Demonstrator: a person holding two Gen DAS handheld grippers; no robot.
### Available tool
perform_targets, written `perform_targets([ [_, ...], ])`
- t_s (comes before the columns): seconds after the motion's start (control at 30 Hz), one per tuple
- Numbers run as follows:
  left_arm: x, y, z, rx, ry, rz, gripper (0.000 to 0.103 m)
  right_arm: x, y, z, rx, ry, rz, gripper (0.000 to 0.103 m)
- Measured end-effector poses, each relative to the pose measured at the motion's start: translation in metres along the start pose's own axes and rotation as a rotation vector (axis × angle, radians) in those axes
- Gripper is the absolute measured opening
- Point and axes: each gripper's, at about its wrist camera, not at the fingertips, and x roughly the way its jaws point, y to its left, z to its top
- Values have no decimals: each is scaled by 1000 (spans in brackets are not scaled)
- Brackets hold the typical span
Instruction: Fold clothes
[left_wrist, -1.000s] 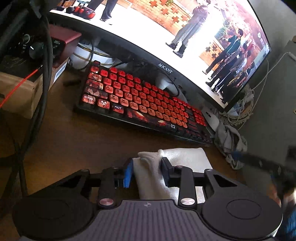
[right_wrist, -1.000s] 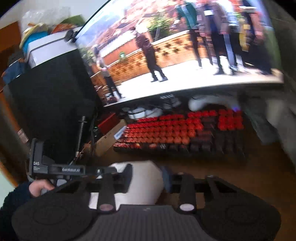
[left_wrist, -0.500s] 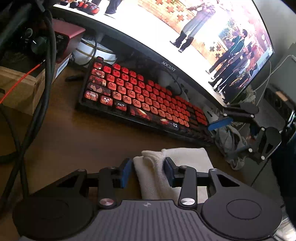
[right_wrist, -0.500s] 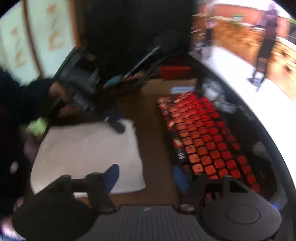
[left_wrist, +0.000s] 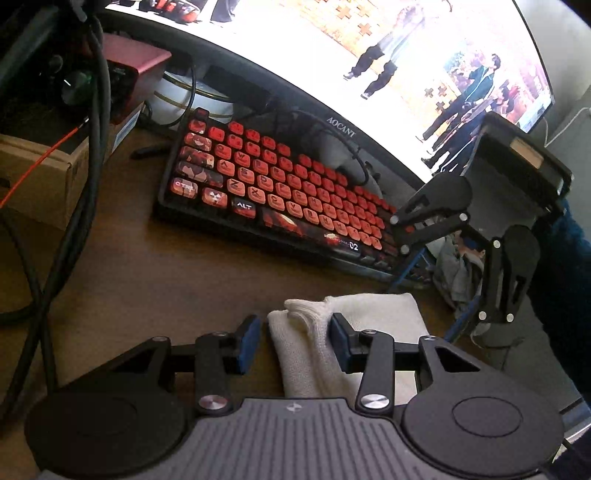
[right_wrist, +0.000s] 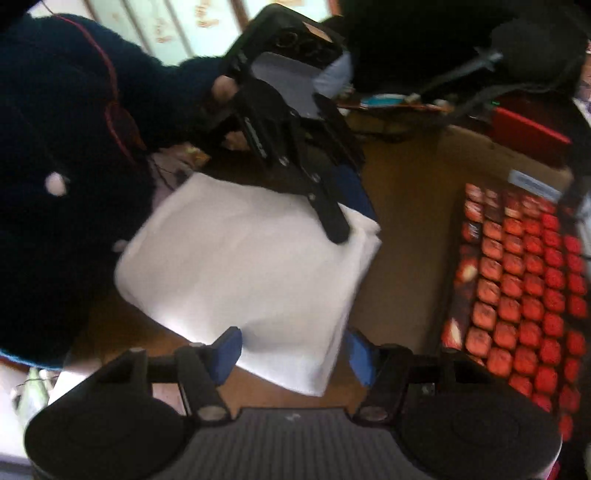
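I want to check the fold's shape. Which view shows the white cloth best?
The right wrist view: the white cloth lies there almost whole, a folded rectangle, though blurred. The left wrist view shows only one folded end between the left gripper's open jaws.

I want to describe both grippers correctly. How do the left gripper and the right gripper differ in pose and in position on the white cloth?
The left gripper sits at a bunched corner of the white cloth; the right gripper sits at a smooth corner. The left gripper points toward the keyboard; the right gripper points along it, toward the person's dark sleeve. Both stand open, blue pads either side of cloth.
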Motion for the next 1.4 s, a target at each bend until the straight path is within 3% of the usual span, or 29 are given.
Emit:
perform_targets([
  [0.1, 1, -2, 1, 0, 9, 13, 42, 3, 0, -5, -42, 5, 71, 60],
  [0.27, 2, -4, 3, -3, 22, 31, 42, -4, 2, -29, 2, 0, 139, 60],
  [0.4, 4, -9, 4, 5, 37, 36, 42, -14, 12, -45, 17, -30, 142, 60],
  [0.53, 5, -13, 5, 21, 45, 47, 42, -26, 20, -52, 49, 2, 79, 60],
  [0.6, 4, -14, 6, 30, 46, 53, 43, -36, 27, -54, 71, 11, 25, 58],
  [0.67, 3, -16, 6, 43, 43, 61, 44, -46, 36, -50, 103, -36, -50, 58],
  [0.83, -9, -17, 6, 68, 23, 67, 46, -62, 51, -40, 293, -331, -258, 58],
  [0.97, -26, -11, 6, 78, -28, 86, 45, -36, 61, -27, 492, -460, -406, 57],
  [1.0, -31, -11, 7, 86, -47, 93, 43, -26, 68, -21, 526, -465, -465, 51],
  [1.03, -35, -15, 9, 111, -65, 104, 39, -16, 79, -17, 556, -483, -525, 35],
  [1.1, -43, -22, 13, 160, -102, 126, 39, -1, 96, -15, 617, -548, -597, 28],
  [1.2, -49, -37, 19, 210, -120, -7, 32, 17, 135, -20, 749, -662, -723, 28],
  [1.27, -42, -50, 16, 274, -97, -89, 23, 30, 158, -22, 820, -737, -792, 28],
  [1.33, -25, -53, 10, 306, -40, -112, 11, 44, 179, -16, 854, -801, -844, 28],
  [1.4, -9, -56, 4, 337, 16, -135, 9, 64, 194, -4, 858, -819, -875, 28],
])
